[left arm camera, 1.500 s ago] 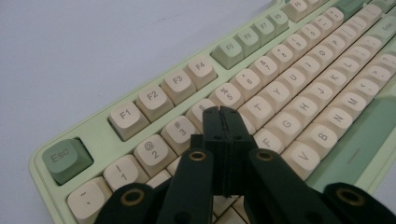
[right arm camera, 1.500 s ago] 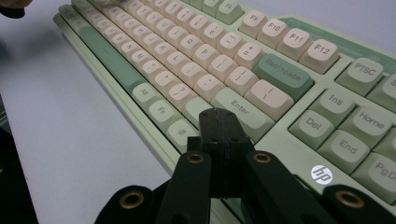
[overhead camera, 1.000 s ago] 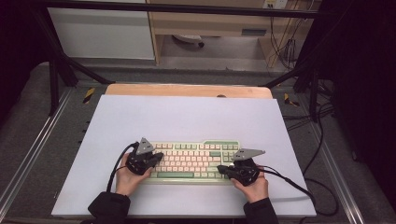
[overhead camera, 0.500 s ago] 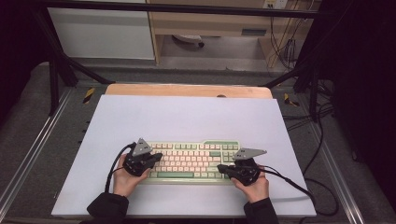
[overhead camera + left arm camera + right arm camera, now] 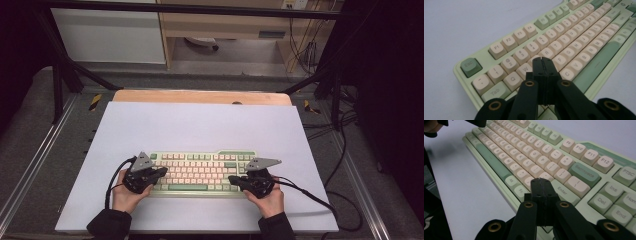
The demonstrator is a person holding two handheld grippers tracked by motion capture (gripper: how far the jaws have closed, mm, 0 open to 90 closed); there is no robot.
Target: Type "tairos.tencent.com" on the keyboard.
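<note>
**Closed jaws poised over both ends of the keyboard**

The green-and-cream mechanical keyboard (image 5: pixel 202 171) lies on the pale mat (image 5: pixel 200 125) near the person's edge of the table, its long axis running side to side across the high view, its function-key row on the far side and its long green space bar (image 5: pixel 187 187) on the near side, toward the person. So the legends read upright for the person, and the board points squarely away from them

The left gripper (image 5: pixel 159 171) sits over the keyboard's left end, the right gripper (image 5: pixel 235 179) over its right end, each held in a hand that comes in from the near edge. Each hand is thus nearer to its own half of the keys; neither has to cross over

In the left gripper view the left gripper's (image 5: pixel 543 60) jaws are clenched together with nothing between them, and their joined tip stands just above the keys around W, E and S; the rest of the letter rows stretch away up and to the right. In the right gripper view the right gripper's (image 5: pixel 541 180) jaws are likewise pressed flat together and empty, the tip above the keys just left of Enter (image 5: pixel 562 190), with Backspace (image 5: pixel 584 173) beyond it

Whether either tip actually touches a keycap cannot be told. Judging by this, the coming move is a short downward press, each tip serving as a single fingertip
</note>
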